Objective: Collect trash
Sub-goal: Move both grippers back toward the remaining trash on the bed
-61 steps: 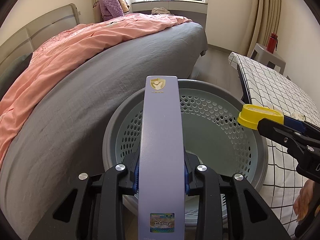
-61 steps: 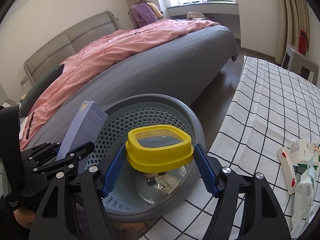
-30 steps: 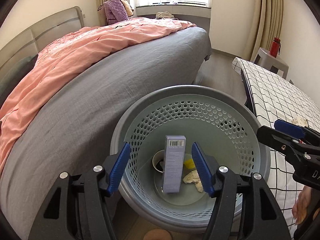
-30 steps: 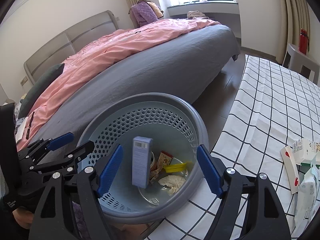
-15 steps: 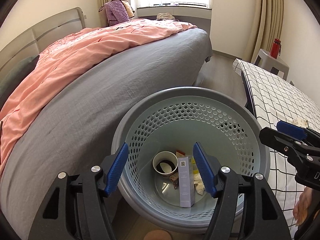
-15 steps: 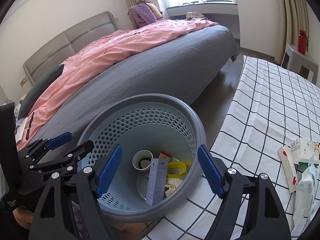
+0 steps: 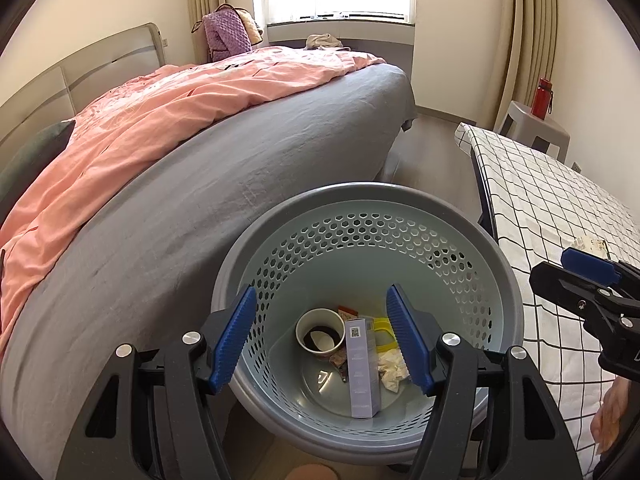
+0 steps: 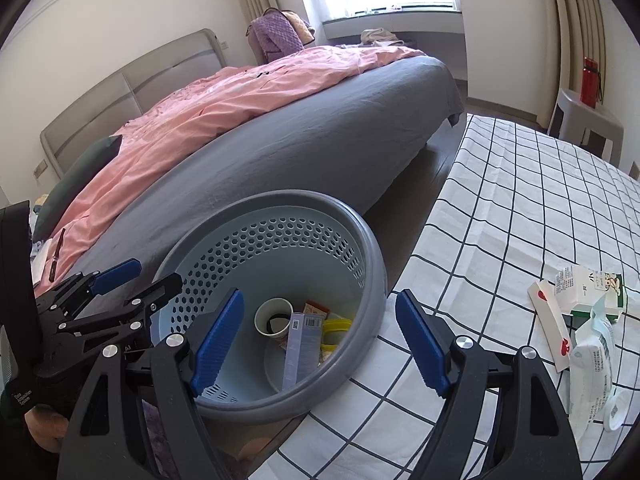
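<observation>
A grey perforated basket (image 7: 360,192) (image 8: 376,280) stands on the floor between the bed and the table. Inside lie a lilac box (image 7: 362,368) (image 8: 294,352), a paper cup (image 7: 320,332) (image 8: 274,316), a yellow lid (image 7: 382,336) (image 8: 336,330) and crumpled paper (image 7: 392,366). My left gripper (image 7: 321,291) (image 8: 156,272) hangs above the basket's near rim, open and empty. My right gripper (image 8: 320,294) (image 7: 552,266) hovers over the rim by the table edge, also open with nothing between its pads. On the table lie a carton (image 8: 588,288), a wipes pack (image 8: 592,360) and a red-and-white wrapper (image 8: 550,328).
A bed with grey sheet (image 7: 240,168) and pink duvet (image 7: 160,112) runs along the left. The checked tablecloth (image 8: 520,208) covers a table on the right. A stool (image 7: 536,124) with a red bottle (image 7: 542,96) stands by the curtain.
Two seconds ago the left gripper held the lilac box and the right held the yellow lid over the basket. Both were let go and dropped in; the box tipped over to lean inside.
</observation>
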`<state>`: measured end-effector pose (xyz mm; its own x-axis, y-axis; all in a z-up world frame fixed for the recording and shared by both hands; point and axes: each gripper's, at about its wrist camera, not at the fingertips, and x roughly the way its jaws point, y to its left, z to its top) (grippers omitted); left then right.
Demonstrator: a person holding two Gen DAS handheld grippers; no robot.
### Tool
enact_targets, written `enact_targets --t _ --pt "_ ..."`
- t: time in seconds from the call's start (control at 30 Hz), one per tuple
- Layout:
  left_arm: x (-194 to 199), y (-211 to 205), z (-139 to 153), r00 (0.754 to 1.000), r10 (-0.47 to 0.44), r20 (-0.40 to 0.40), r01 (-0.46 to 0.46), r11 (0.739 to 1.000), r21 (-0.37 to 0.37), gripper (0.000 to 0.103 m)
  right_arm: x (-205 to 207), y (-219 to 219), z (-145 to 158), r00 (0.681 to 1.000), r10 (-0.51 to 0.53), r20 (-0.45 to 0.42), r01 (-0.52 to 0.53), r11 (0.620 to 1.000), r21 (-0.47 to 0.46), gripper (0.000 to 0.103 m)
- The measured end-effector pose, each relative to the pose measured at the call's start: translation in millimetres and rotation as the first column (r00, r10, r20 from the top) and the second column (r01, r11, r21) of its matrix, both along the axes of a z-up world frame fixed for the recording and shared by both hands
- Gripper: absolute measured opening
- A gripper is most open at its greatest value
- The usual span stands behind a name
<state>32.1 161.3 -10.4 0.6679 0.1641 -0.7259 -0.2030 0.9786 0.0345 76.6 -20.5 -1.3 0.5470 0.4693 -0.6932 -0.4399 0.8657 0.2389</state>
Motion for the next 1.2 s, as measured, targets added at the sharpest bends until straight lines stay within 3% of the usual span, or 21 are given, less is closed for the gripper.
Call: enact_targets --t 0.63,1.2 --pt "-5.3 -42.5 10.0 0.995 -0.090 0.035 0.091 0.996 -0.025 0.071 -31.3 -81.7 -0.4 0.986 -0.168 -0.012 0.168 0.986 -0.020 0.078" --pt "-7.2 -108.1 12.1 0.973 -0.228 0.046 0.230 0.972 -0.052 0.072 -72.5 -200.6 7.0 0.908 -0.416 -0.039 0.415 0.909 -0.036 0.081"
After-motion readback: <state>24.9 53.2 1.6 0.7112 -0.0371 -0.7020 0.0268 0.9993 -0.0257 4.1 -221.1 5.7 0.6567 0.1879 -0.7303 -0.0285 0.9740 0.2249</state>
